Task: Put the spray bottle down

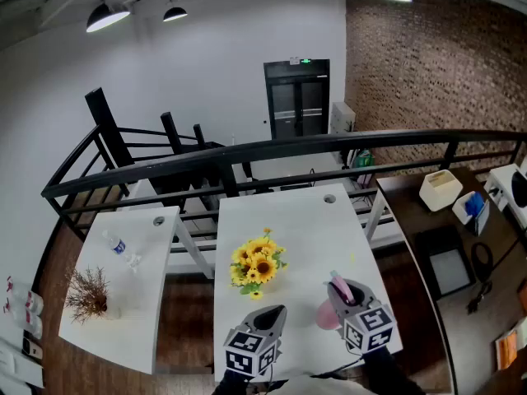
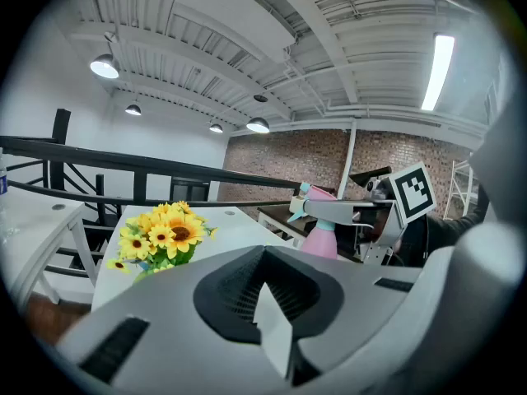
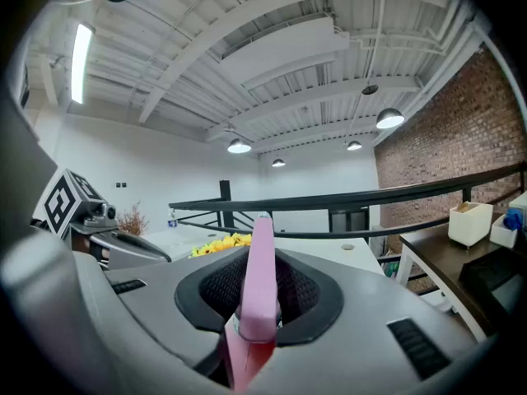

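Right gripper fingers clamped on spray bottle neck, body below fingers, near-level. Left gripper fingers together, empty, tilted down.

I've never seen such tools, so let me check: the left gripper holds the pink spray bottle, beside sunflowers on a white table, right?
No: the right gripper holds the pink spray bottle, seen between its fingers in the right gripper view; the left gripper holds nothing. The sunflowers and white table are correct.
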